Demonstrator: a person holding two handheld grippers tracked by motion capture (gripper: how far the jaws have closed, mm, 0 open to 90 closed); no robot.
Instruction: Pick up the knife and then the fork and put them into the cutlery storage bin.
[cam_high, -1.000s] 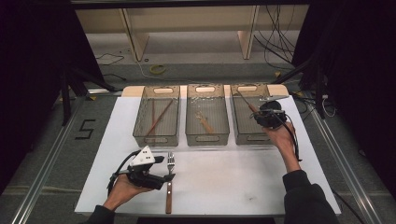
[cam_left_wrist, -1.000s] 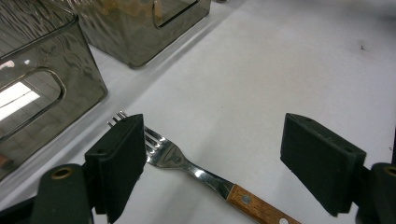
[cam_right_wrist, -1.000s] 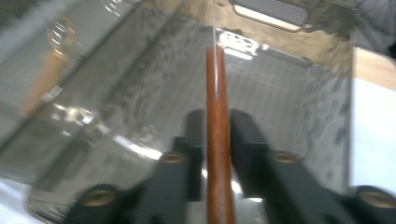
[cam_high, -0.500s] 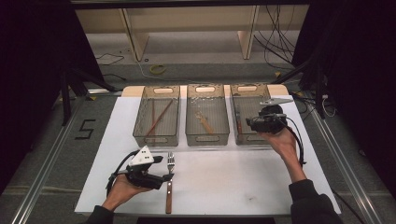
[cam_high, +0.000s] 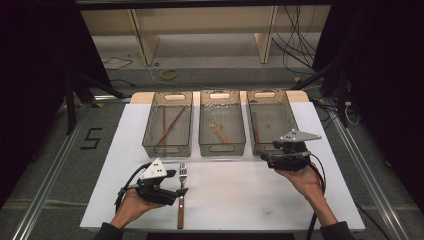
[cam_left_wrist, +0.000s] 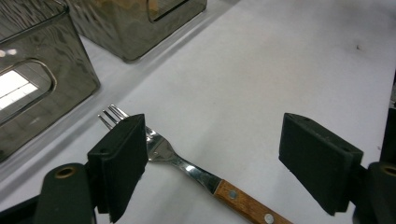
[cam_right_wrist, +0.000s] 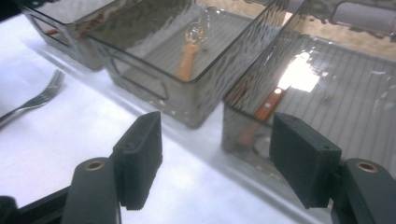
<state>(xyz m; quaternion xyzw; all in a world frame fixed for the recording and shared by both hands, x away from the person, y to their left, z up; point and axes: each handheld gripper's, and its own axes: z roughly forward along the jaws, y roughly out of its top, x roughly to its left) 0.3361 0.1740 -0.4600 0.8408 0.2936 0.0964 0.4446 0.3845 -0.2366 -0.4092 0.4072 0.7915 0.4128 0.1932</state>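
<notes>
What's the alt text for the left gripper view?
The left gripper has its black jaws open low over a white table, around a wooden-handled fork lying flat between them. Two smoky clear bins stand at the upper left.

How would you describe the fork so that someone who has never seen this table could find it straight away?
Start at the white table with its three clear bins along the far edge. Below the left bin, beside the left gripper, lies the fork, tines towards the bins. It has a wooden handle, and it lies loose on the table, while the other utensils sit inside bins.
</notes>
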